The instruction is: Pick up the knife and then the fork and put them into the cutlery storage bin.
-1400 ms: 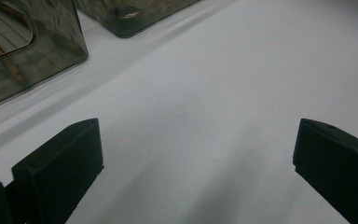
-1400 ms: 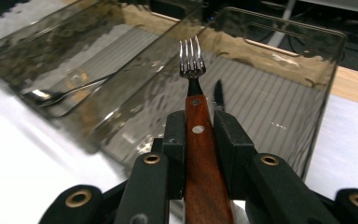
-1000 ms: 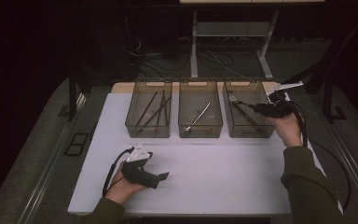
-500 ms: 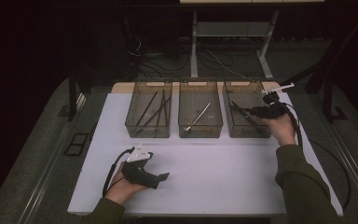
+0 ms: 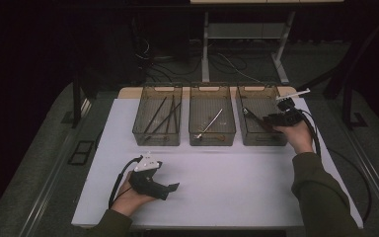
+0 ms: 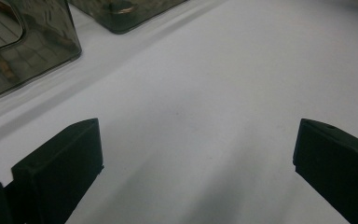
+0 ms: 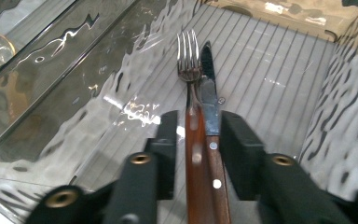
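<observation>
The right gripper reaches into the smoky transparent plastic bin that stands nearest the right edge of the white table surface, the last of three such bins in a row along the far edge. Between its jaws lie a steel fork with a reddish-brown wooden handle and, tight against it, a knife with a riveted wooden handle, both flat on the ribbed floor of that bin with their tips pointing away from the gripper. The jaws have just been opening: a thin gap shows on each side between pad and handle, so they bracket the two handles without pinching them.

The left gripper rests near the front left corner of the surface, held in the person's left hand, its jaws spread wide over bare white tabletop, well apart from the bins.
</observation>
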The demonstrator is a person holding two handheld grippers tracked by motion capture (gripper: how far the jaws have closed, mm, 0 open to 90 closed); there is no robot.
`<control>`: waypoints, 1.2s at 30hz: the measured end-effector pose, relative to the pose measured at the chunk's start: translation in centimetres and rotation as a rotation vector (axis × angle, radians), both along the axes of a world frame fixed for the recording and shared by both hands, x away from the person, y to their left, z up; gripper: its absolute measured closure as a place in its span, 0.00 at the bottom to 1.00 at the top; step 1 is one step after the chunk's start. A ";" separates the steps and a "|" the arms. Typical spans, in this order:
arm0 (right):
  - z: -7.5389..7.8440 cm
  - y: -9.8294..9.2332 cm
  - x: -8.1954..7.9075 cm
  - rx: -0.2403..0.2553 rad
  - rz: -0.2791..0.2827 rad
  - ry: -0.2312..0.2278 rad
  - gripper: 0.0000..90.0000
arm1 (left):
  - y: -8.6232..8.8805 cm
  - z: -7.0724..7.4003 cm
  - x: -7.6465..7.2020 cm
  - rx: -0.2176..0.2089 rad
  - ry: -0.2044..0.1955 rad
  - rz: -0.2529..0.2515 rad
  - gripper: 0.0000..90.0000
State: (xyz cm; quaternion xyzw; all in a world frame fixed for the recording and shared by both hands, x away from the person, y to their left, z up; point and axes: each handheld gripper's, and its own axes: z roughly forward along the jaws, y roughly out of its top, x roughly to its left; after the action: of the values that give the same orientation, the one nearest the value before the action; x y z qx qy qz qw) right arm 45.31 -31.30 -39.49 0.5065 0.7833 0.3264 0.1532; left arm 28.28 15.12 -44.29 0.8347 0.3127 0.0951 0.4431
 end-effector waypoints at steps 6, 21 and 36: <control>0.4 -0.2 -0.3 0.025 0.008 -0.019 0.52 | 0.0 -0.1 0.0 0.002 0.005 -0.004 0.00; 1.8 -0.4 -3.0 0.108 0.089 -0.135 0.22 | -0.1 -0.1 0.1 0.005 0.008 -0.003 0.00; 2.6 0.4 -8.4 0.147 0.168 -0.220 0.15 | 0.2 0.1 -0.1 -0.001 0.005 -0.020 0.00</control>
State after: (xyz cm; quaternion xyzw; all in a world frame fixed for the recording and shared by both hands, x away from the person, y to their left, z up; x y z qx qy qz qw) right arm 36.90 -30.90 -36.88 0.4099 0.7755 0.4479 0.1729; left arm 28.17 15.33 -44.22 0.8378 0.3055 0.0883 0.4438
